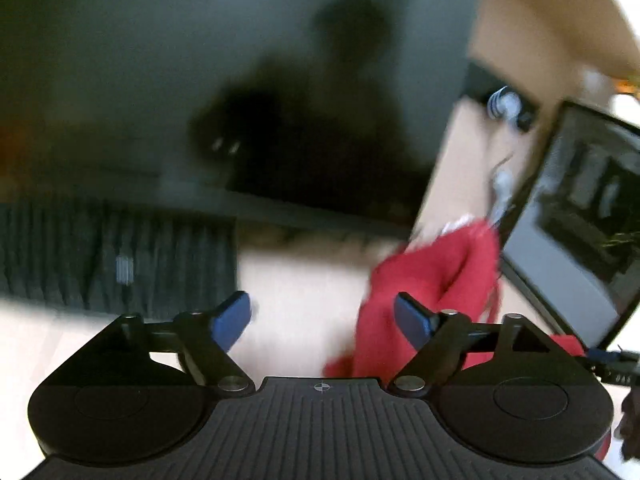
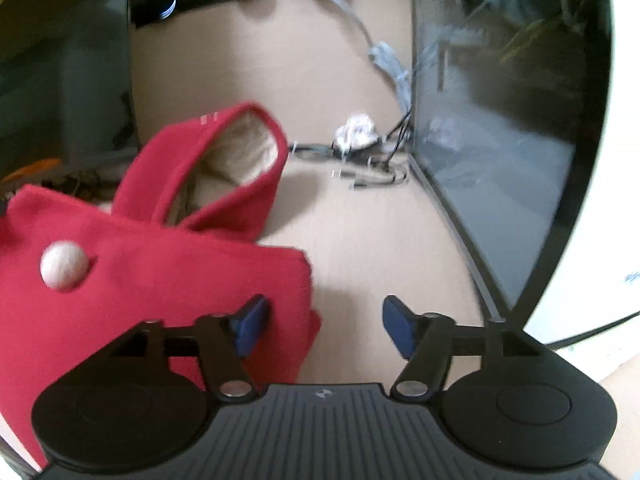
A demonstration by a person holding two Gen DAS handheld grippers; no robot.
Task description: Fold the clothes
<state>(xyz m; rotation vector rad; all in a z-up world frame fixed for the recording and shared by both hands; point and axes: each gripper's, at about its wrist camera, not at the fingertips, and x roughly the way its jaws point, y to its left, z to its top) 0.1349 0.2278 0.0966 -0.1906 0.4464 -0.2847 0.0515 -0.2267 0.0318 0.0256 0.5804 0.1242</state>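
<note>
A small red garment (image 2: 152, 248) with a cream lining and a round white button (image 2: 64, 265) lies on the tan tabletop (image 2: 360, 240), at the left of the right wrist view. My right gripper (image 2: 323, 328) is open and empty; its left fingertip (image 2: 252, 326) is at the garment's right edge. In the left wrist view, which is blurred, the same red garment (image 1: 436, 280) lies at the right. My left gripper (image 1: 322, 320) is open and empty, and its right fingertip (image 1: 412, 320) overlaps the red cloth.
A large dark monitor (image 1: 240, 80) stands behind the table, with a dark keyboard-like slab (image 1: 112, 256) at the left. A second dark screen (image 2: 500, 140) stands at the right. Grey cables (image 2: 384, 60) and a crumpled white wad (image 2: 358, 132) lie beyond the garment.
</note>
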